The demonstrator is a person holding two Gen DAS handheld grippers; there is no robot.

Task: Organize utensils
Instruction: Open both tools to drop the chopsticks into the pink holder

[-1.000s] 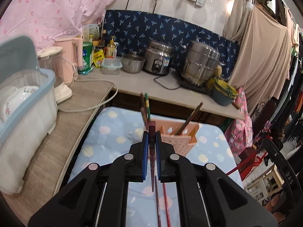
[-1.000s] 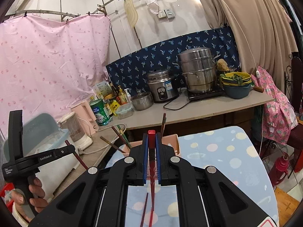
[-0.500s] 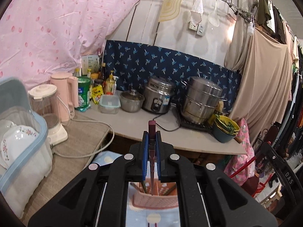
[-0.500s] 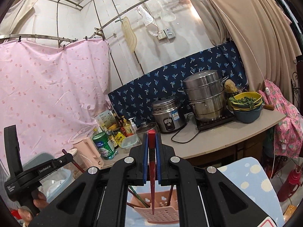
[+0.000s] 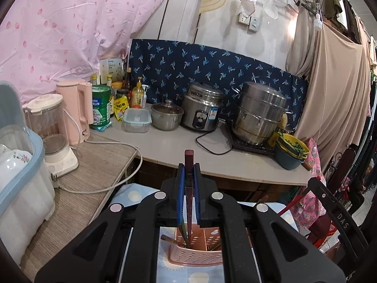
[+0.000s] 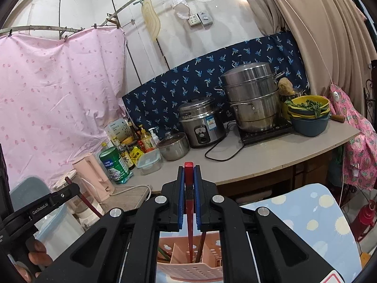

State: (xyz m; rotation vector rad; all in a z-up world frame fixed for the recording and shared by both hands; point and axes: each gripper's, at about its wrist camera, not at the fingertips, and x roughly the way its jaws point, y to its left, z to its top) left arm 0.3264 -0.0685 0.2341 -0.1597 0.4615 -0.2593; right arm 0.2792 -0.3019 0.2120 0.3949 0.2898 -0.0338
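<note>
1. Black left claw (image 5: pixel 188 181): clamped on dark maroon chopstick (image 5: pixel 189 165), shaft upright, lower end hanging just over, perhaps just inside, pink perforated holder (image 5: pixel 195 254).
2. Black right claw (image 6: pixel 188 184): clamped on red chopstick (image 6: pixel 188 172), likewise upright, tip reaching down into a compartment of the same holder (image 6: pixel 188 268).
3. Holder: standing on blue dotted tablecloth (image 6: pixel 313 212); several sticks already leaning inside.
4. Step in hand, by judgement: delivery of both chopsticks into holder.
5. Next move, by judgement: lower each tip well into a free compartment, clear of leaning sticks, then part the pads.
6. Beyond: grey bench (image 5: pixel 179 151) with rice cooker (image 5: pixel 202 108) and steel steamer (image 5: pixel 259 113).
</note>
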